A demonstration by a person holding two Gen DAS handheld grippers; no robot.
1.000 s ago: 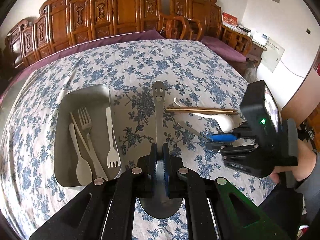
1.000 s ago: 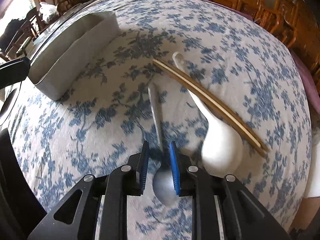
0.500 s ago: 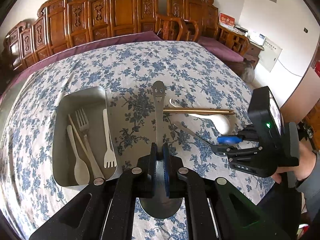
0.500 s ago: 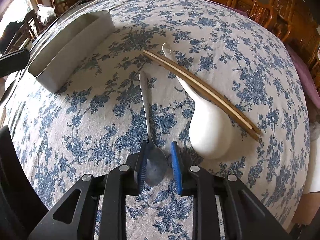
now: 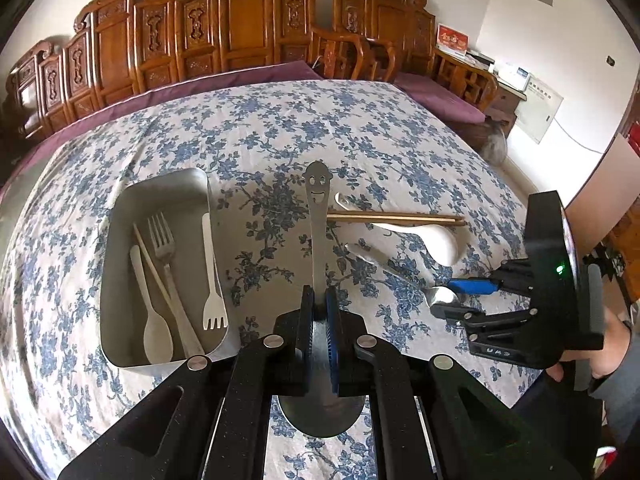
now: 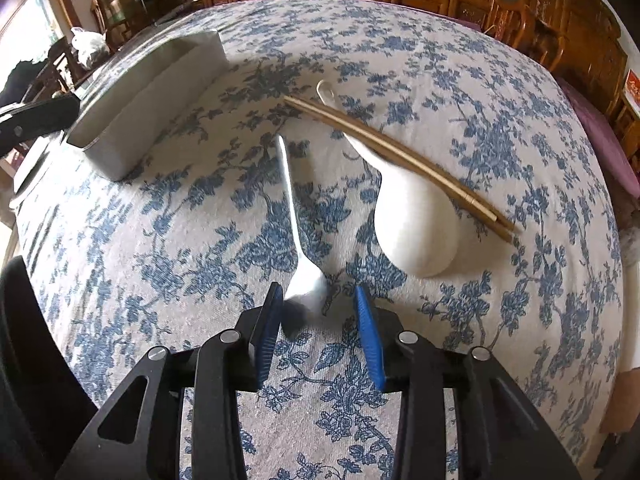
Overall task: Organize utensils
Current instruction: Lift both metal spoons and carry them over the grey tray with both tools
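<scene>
Rectangular grey metal tray (image 5: 120,216) sits far left on the blue-floral tablecloth (image 5: 260,128), already holding a steel fork (image 5: 162,240), a pale wooden fork (image 5: 210,280), a pale spoon (image 5: 154,320) and one chopstick (image 5: 156,276); left gripper (image 5: 320,300) is clamped tight on the smiley-face steel ladle (image 5: 318,216), handle pointing straight away from the camera, bowl under the jaws, tray just to its left (short sideways carry, by my read); right of that, the pair of wooden chopsticks (image 6: 400,152) lies across the white ceramic soup spoon (image 6: 416,224); small shiny steel spoon (image 6: 298,240) lies on the cloth beside them; key relation: its bowl sits between the spread blue pads (image 6: 368,332) of the right gripper (image 6: 316,308), close to the left-side pad, nothing pinched; long axis runs forward from the tool, tilted slightly left, toward the tray; right gripper is clearly the nearer one for this spoon; closing on the bowl looks slippery
</scene>
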